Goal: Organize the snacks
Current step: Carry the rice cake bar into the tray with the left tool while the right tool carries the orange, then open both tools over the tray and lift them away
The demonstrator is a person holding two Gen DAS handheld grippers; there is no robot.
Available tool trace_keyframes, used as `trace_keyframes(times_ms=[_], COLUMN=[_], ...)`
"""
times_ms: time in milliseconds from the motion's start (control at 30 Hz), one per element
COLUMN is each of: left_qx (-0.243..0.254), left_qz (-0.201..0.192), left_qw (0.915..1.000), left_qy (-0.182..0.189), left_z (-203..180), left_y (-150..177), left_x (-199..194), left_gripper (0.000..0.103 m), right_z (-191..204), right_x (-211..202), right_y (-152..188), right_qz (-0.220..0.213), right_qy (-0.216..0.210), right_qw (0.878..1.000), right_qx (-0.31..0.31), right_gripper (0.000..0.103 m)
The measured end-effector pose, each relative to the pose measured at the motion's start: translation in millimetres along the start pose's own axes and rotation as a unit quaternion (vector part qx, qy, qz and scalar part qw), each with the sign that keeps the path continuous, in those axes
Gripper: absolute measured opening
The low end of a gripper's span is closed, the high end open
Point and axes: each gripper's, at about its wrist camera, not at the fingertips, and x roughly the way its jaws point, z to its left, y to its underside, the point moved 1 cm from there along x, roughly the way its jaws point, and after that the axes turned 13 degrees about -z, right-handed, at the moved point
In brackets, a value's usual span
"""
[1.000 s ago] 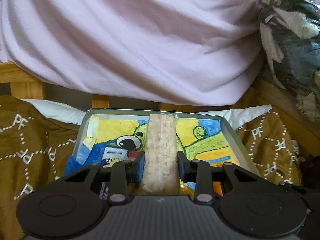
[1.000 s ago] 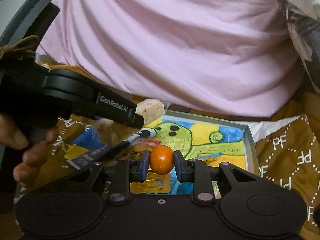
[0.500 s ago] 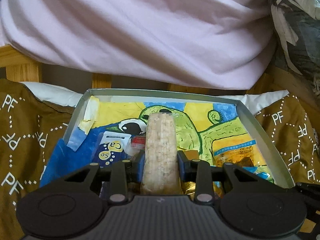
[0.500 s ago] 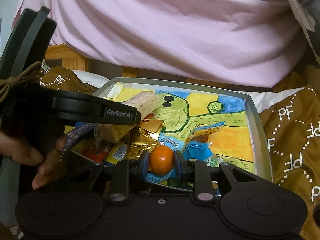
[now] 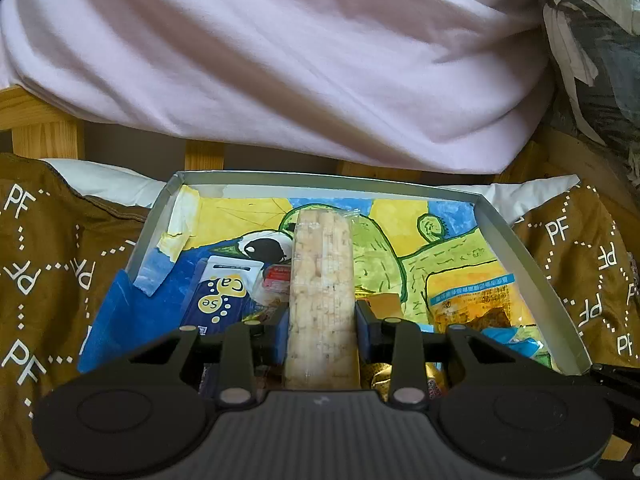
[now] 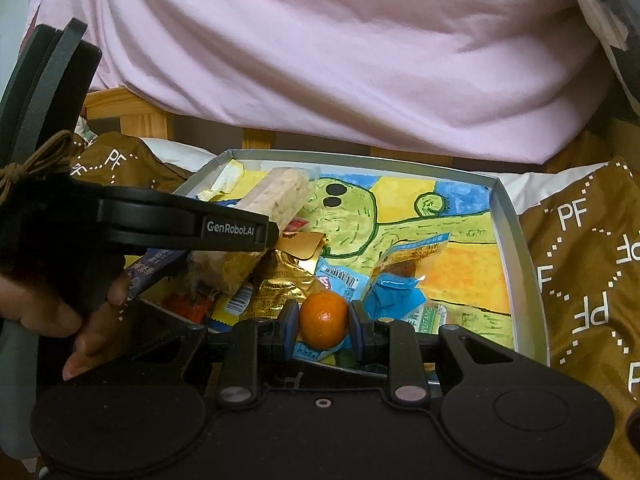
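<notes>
Clamping a wrapped rice-cracker bar (image 5: 322,292), long axis pointing forward, the left gripper (image 5: 322,320) hovered over the painted tray (image 5: 520,248). The right gripper (image 6: 323,320) gripped a small orange (image 6: 323,314) above loose packets (image 6: 400,276). Only the right view showed the person's hand (image 6: 60,312).

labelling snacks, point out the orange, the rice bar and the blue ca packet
orange (image 6: 323,314), right wrist view, middle of its peel
rice bar (image 5: 322,300), left wrist view, mid-length
blue ca packet (image 5: 224,294), left wrist view, printed face

support: brown patterned blanket (image 5: 48,264) | directly on it: grey shallow box (image 5: 516,240), holding snack packets
</notes>
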Motion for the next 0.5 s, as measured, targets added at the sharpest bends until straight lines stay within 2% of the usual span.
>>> trace_keyframes(times_ms=[267, 500], left_qx=[-0.007, -0.007], left_qz=[0.013, 0.015], left_qw=[0.9999, 0.9999], left_qy=[-0.001, -0.001], left_z=[1.4, 2.1], left_y=[-0.5, -4.4], left_x=[-0.5, -11.0], left_gripper=[0.040, 0.059], right_z=[-3.9, -12.2], right_x=[2.4, 2.6], right_y=[2.7, 5.7], right_qz=[0.011, 0.020], right_qy=[0.010, 0.010], right_qw=[1.000, 0.998], right_qx=[0.017, 0.057], right_gripper=[0.032, 0.041])
